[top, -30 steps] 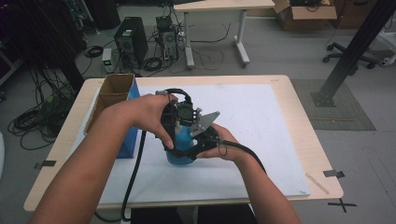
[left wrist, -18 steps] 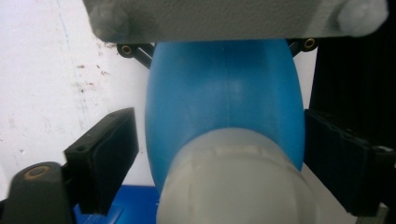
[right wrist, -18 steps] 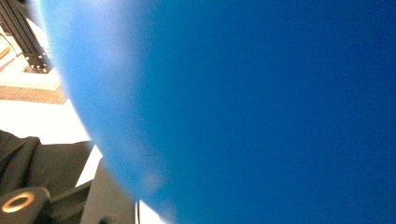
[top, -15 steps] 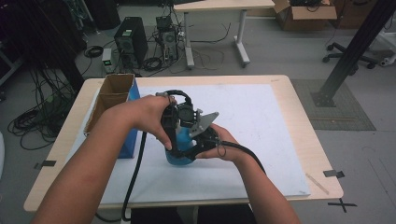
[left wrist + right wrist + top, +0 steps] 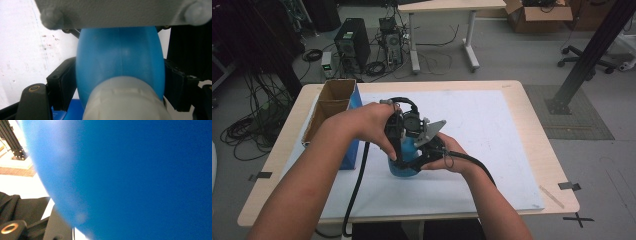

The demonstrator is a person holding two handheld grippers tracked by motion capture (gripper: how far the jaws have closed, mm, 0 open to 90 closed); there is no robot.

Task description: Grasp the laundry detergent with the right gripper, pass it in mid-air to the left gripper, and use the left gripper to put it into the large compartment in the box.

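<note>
A blue plastic bottle [image 5: 405, 164] with a white cap [image 5: 125, 100] stands upright on the white mat [image 5: 492, 135] near the table's middle. My left gripper [image 5: 398, 142] comes down over it from above. In the left gripper view its black pads [image 5: 61, 83] press both sides of the bottle [image 5: 120, 57] just below the cap. My right gripper [image 5: 418, 161] reaches in from the right, low on the bottle's body, with its grey plate [image 5: 432, 131] on top. The blue wall [image 5: 137, 175] sits right against the right gripper view's lens, and one black finger [image 5: 57, 225] touches it.
An open cardboard box [image 5: 332, 100] with a blue side stands at the table's left, close to my left forearm. A black cable [image 5: 357, 190] trails off the front edge. The mat's right half lies bare. The floor behind holds computers, cables and a desk.
</note>
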